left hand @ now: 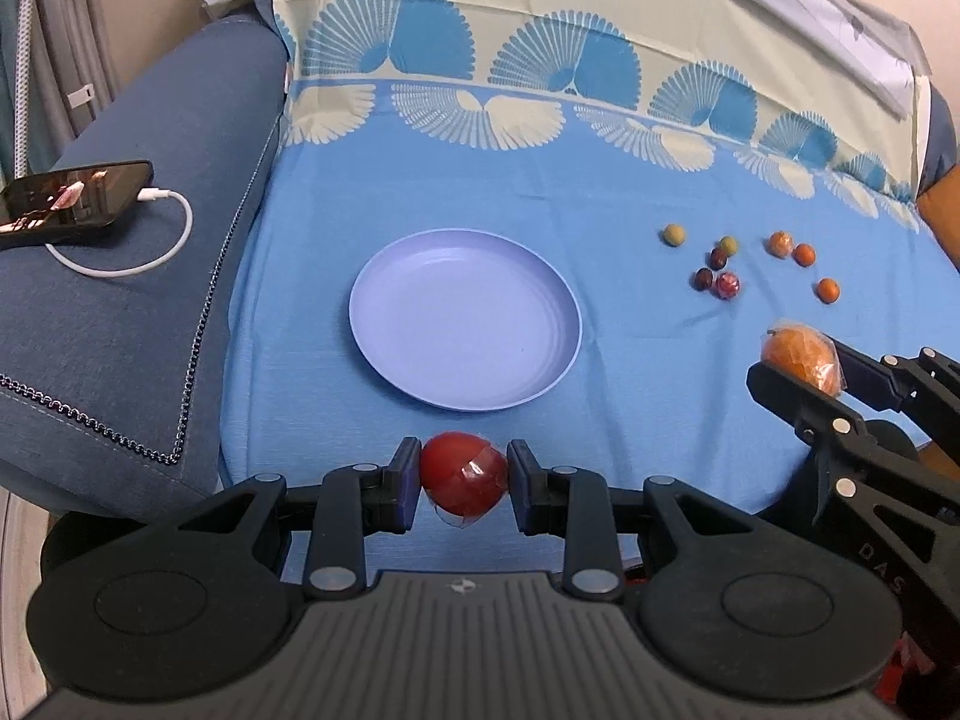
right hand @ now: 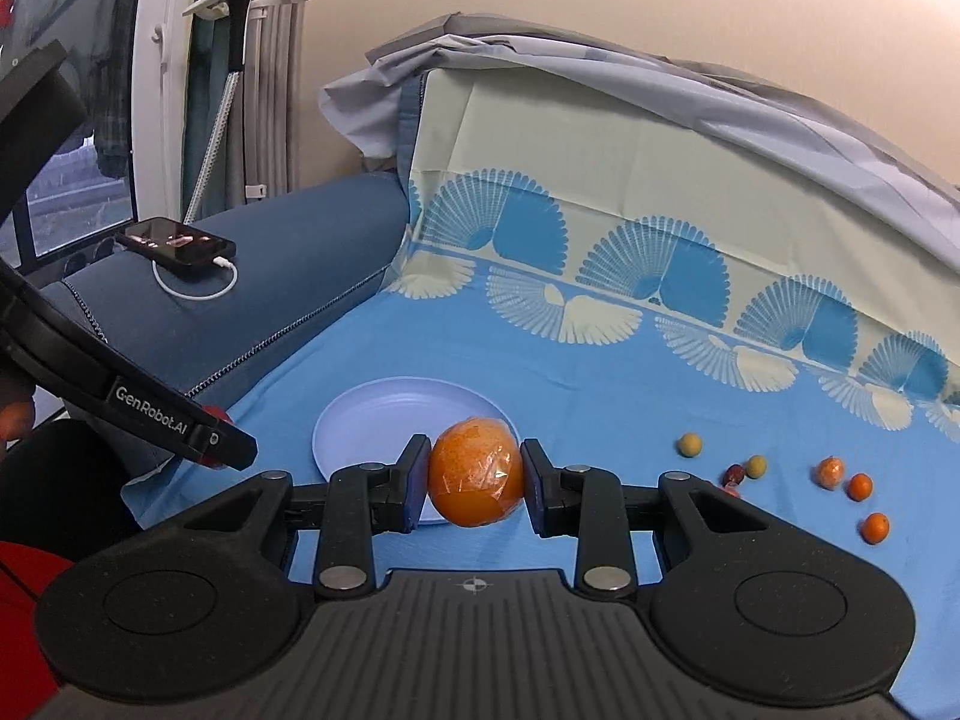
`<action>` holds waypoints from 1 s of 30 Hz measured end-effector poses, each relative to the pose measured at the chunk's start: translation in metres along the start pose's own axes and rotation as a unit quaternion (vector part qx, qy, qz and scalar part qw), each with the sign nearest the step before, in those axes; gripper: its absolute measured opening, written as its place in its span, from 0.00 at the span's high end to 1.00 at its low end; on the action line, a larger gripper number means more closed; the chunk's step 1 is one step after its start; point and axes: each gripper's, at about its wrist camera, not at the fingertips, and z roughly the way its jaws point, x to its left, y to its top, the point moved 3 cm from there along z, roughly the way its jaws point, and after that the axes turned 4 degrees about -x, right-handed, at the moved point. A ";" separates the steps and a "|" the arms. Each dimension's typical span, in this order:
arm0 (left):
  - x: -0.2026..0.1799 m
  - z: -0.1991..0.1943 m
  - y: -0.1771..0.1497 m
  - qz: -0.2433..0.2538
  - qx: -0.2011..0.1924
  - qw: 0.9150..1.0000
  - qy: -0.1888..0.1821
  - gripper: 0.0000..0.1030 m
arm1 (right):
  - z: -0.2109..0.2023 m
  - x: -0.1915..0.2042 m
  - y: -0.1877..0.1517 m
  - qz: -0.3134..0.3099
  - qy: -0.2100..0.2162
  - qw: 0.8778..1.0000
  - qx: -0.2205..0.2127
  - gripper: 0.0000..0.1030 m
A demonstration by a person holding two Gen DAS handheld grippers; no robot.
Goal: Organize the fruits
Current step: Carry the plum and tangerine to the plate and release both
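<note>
My left gripper [left hand: 462, 483] is shut on a red tomato-like fruit [left hand: 459, 477] wrapped in clear film, held above the blue cloth just in front of the lavender plate [left hand: 465, 319]. My right gripper [right hand: 475, 477] is shut on a film-wrapped orange [right hand: 474, 471]; the left wrist view shows that orange [left hand: 801, 354] at the right, clear of the plate. In the right wrist view the plate [right hand: 366, 420] lies behind the orange and has nothing on it. Several small fruits [left hand: 729, 261] lie scattered on the cloth to the right: green, dark red and orange ones [right hand: 861, 486].
A blue sofa armrest [left hand: 132, 312] at the left carries a phone [left hand: 72, 195] on a white charging cable. The patterned cloth runs up the sofa back [left hand: 540, 12]. A grey sheet [right hand: 660, 90] drapes over the top. A window and hanging clothes [right hand: 72, 60] stand at far left.
</note>
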 end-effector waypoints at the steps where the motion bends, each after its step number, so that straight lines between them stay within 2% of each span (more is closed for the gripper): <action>1: 0.001 0.000 0.000 -0.002 -0.001 1.000 -0.001 0.68 | 0.000 0.001 0.000 -0.003 0.001 1.000 0.001 0.67; 17: 0.013 0.010 0.003 -0.009 -0.001 1.000 0.007 0.68 | 0.019 0.004 -0.002 -0.012 0.006 1.000 0.024 0.67; 25: 0.024 0.033 0.021 -0.017 0.007 1.000 0.021 0.68 | 0.053 0.007 0.000 0.001 0.021 0.999 0.043 0.67; 30: 0.030 0.055 0.033 -0.019 0.015 0.999 0.029 0.68 | 0.084 0.007 -0.004 0.023 0.032 0.996 0.074 0.67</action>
